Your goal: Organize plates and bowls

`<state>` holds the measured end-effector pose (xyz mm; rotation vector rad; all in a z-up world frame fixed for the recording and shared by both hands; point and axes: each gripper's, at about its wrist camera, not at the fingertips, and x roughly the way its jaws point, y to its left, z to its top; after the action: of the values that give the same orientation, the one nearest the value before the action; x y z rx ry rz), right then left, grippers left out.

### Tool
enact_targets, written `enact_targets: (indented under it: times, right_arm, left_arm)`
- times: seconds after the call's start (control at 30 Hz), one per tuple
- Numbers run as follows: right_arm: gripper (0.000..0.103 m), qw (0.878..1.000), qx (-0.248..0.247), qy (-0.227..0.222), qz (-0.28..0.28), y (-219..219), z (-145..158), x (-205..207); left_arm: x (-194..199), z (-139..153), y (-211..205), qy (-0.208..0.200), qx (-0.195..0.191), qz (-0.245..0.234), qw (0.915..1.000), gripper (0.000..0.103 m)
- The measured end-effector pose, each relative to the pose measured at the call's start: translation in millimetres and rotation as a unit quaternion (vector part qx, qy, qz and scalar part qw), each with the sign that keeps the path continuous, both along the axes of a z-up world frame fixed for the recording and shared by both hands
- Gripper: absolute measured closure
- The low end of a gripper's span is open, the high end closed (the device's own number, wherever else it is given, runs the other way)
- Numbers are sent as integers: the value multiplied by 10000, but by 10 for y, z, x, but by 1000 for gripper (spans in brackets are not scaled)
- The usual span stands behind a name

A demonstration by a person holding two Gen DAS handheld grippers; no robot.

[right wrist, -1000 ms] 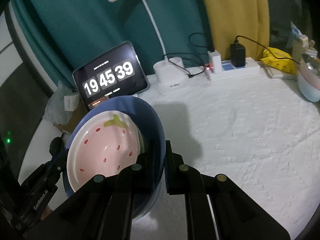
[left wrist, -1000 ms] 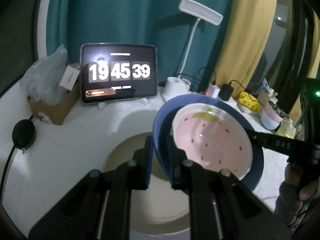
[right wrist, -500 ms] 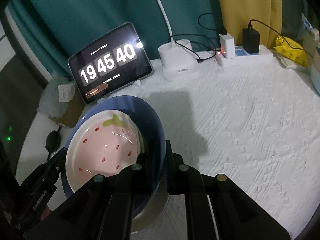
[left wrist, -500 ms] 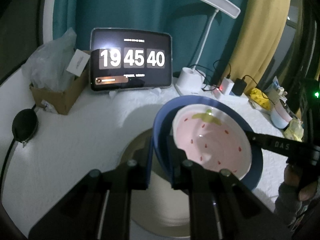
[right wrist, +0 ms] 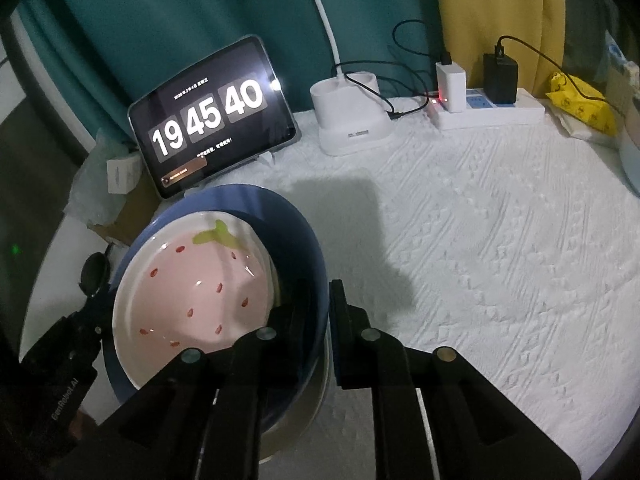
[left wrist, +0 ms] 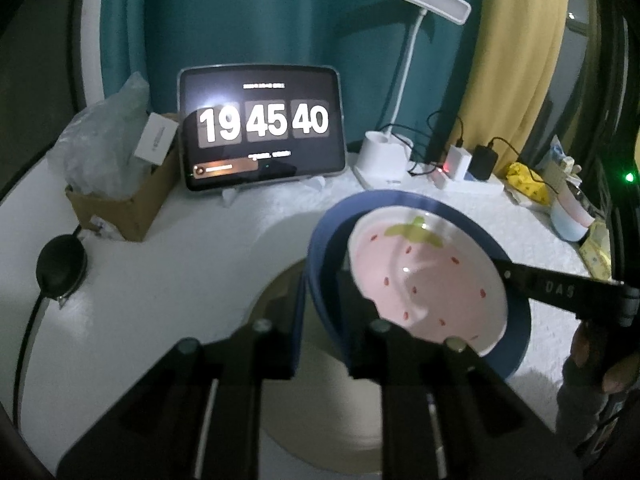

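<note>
Here, at the far left of the left wrist view, a cardboard box (left wrist: 124,208) held a crumpled plastic bag (left wrist: 100,148), and the dim light left its contents hard to read. Beside it a tablet (left wrist: 262,128) showed 19 45 40, with a desk lamp (left wrist: 400,92) to its right.

Lower down, the left gripper (left wrist: 322,312) straddled the near rim of the blue bowl (left wrist: 516,344), one finger outside the wall and one inside. Its jaws had just been opening a little, and in the dark it looked as if they stood just slack of the wall. The pink strawberry bowl (left wrist: 424,280) sat nested inside the blue one. Both hung over a beige plate (left wrist: 280,308), much of it hidden beneath the gripper's black body.

From the right wrist view, the right gripper (right wrist: 316,320) straddled the opposite rim of the blue bowl (right wrist: 248,208) the same way; its jaws too had just been opening, a thin gap showing beside the wall. The white tablecloth (right wrist: 500,260) spread to the right, up to a power strip (right wrist: 488,110).
</note>
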<state>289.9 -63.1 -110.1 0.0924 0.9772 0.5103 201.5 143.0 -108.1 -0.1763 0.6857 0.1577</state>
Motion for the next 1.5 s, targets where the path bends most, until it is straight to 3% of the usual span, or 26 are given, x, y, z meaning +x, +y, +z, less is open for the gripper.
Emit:
enact_targets:
  times: [0.13, 0.33, 0.43, 0.87, 1.23, 1.37, 1.5]
  right_arm:
    - [73, 10000, -36, -20, -73, -61, 6, -20]
    - [66, 9999, -36, -85, -109, -155, 44, -102]
    - [65, 9999, -33, -96, -95, -175, 51, -132]
    - [63, 9998, 20, -182, 0, -282, 87, -329]
    - [55, 9991, 7, -421, -57, -474, 178, -527]
    - [55, 9991, -35, -405, -148, -616, 153, -594]
    - [55, 9988, -49, -429, -249, -753, 149, -666]
  left_arm:
    - [-25, 12, -8, 31, 57, 134, 9999, 81]
    - [-89, 24, 1, 38, 82, 291, 9995, 65]
    - [-123, 19, 2, 51, 74, 336, 9994, 58]
    - [-275, 53, -98, 20, 24, 308, 9995, 57]
    - [-453, 135, -319, -128, 37, 138, 9998, 55]
    - [-527, 156, -422, -177, 2, 57, 9998, 42]
    - [-597, 182, -547, -238, 16, -29, 9997, 38]
